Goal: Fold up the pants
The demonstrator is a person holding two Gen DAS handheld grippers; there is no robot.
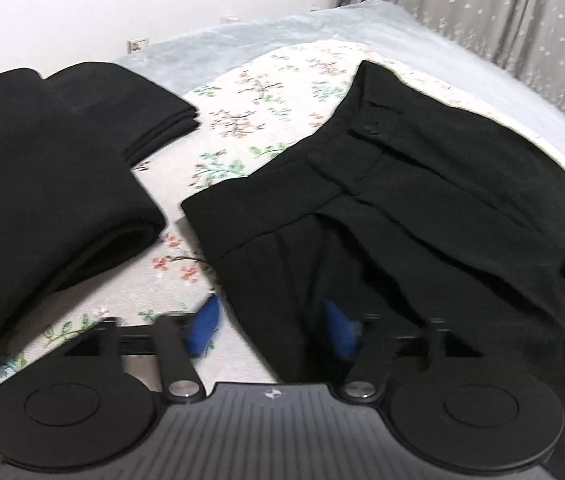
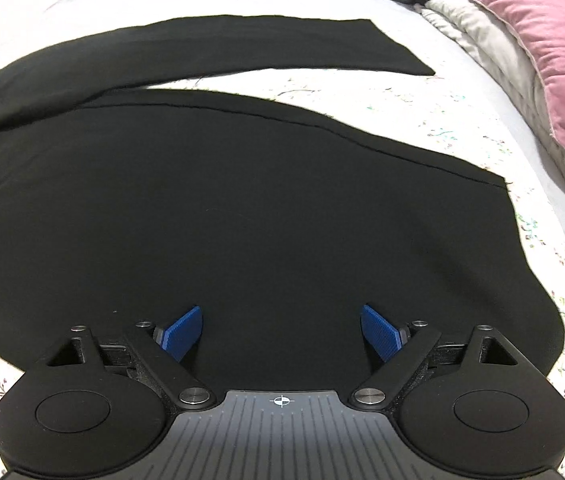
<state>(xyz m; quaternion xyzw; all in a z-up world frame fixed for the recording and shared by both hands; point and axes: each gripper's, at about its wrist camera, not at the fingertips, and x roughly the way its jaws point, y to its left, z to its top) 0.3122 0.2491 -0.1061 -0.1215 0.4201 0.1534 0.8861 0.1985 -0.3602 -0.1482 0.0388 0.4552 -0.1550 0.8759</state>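
Observation:
Black pants [image 1: 422,208] lie flat on a floral sheet [image 1: 266,104], waistband with button toward the far side in the left wrist view. My left gripper [image 1: 272,326] is open, its blue pads straddling the near left edge of the pants' top part. In the right wrist view the two legs [image 2: 222,208] spread out flat, the far leg [image 2: 242,48] angled away from the near one. My right gripper [image 2: 282,334] is open and empty, hovering over the near leg.
A stack of folded black garments [image 1: 50,168] lies on the bed to the left of the pants. A pink pillow [image 2: 538,52] and a grey quilt [image 2: 494,40] lie at the right. A grey curtain [image 1: 514,12] hangs beyond the bed.

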